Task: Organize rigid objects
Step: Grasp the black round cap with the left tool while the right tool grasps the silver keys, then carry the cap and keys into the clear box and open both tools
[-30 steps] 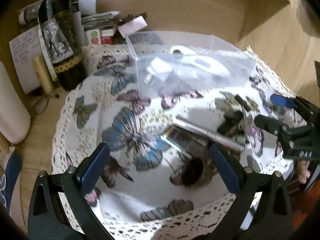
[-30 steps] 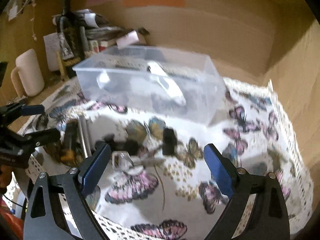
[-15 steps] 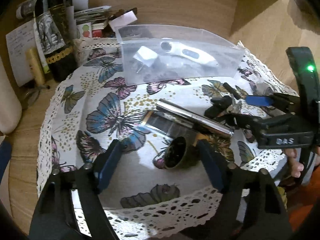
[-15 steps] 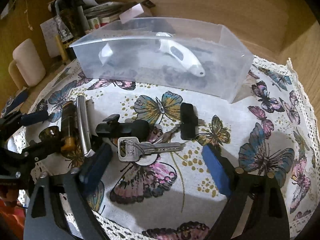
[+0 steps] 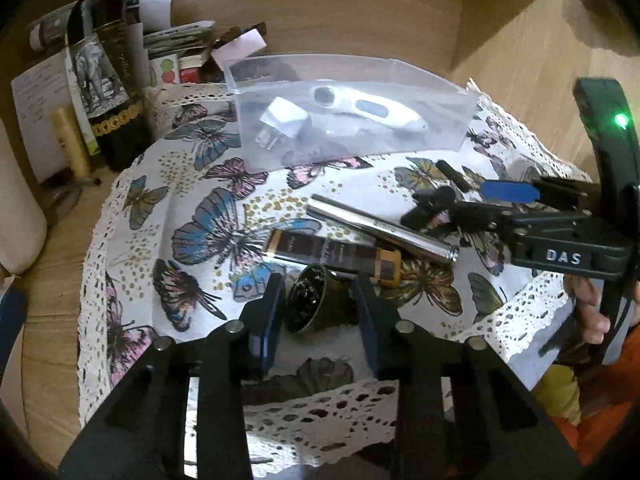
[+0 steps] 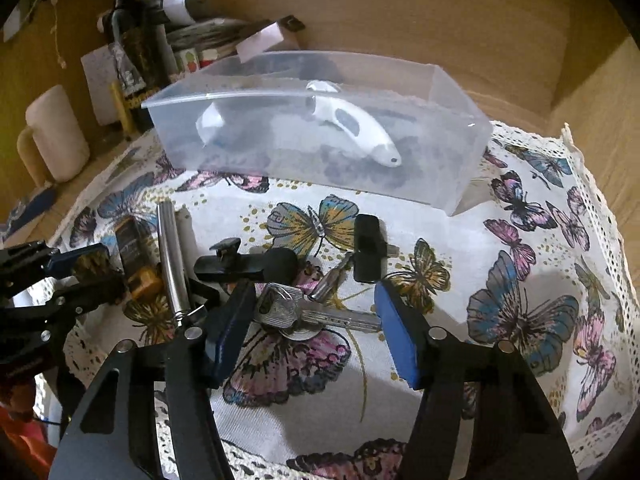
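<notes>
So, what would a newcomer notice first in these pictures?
The left hand-held gripper, whose jaws have just been closing, brackets a dark round cap. The right hand-held gripper, also closing, frames a bunch of keys. Behind both stands a clear plastic box holding a white thermometer.

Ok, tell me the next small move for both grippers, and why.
Probably finish closing, then lift. The left gripper has just been closing around the dark round cap, and the right gripper around the keys; both objects sit between the pads on the butterfly cloth, and the clear bin behind stands open.
</notes>
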The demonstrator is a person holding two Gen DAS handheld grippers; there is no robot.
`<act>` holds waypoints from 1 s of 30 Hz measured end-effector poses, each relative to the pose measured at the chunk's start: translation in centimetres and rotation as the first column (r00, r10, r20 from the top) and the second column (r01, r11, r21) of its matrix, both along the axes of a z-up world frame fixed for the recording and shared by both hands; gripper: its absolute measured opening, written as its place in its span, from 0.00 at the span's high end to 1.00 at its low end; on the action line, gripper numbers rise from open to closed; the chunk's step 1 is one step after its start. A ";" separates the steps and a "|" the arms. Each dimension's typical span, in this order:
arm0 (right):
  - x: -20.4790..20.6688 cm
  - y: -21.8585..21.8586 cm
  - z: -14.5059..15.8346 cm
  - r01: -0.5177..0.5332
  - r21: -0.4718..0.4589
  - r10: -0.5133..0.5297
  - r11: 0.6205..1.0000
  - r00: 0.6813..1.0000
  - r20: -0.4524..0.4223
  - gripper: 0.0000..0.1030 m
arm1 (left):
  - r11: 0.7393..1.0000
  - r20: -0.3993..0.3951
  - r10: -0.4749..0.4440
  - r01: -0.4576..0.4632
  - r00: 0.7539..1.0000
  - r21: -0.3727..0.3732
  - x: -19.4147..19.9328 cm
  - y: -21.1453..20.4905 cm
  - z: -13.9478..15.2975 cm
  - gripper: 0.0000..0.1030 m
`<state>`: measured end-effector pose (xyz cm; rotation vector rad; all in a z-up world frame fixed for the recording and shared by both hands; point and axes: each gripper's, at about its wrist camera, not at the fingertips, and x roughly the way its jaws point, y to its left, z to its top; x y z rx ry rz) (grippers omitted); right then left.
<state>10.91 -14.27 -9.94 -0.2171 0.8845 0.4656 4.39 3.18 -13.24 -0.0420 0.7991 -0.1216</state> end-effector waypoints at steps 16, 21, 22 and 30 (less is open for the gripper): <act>-0.5 -2.3 6.7 0.041 0.090 -0.058 0.995 0.981 0.185 0.43 | 0.996 0.145 0.075 -0.068 0.987 -0.052 1.3 2.2 7.0 0.66; 0.4 -2.4 8.8 0.039 0.131 -0.069 0.991 0.969 0.237 0.43 | 0.997 0.169 0.069 -0.062 0.983 -0.044 2.4 2.0 8.5 0.66; 0.7 -2.3 9.2 0.036 0.141 -0.070 0.989 0.967 0.246 0.43 | 0.997 0.175 0.067 -0.061 0.982 -0.042 2.7 2.0 8.9 0.66; 3.0 -1.7 12.5 0.011 0.187 -0.071 0.982 0.945 0.319 0.43 | 0.996 0.195 0.052 -0.038 0.979 -0.075 5.5 2.3 11.5 0.66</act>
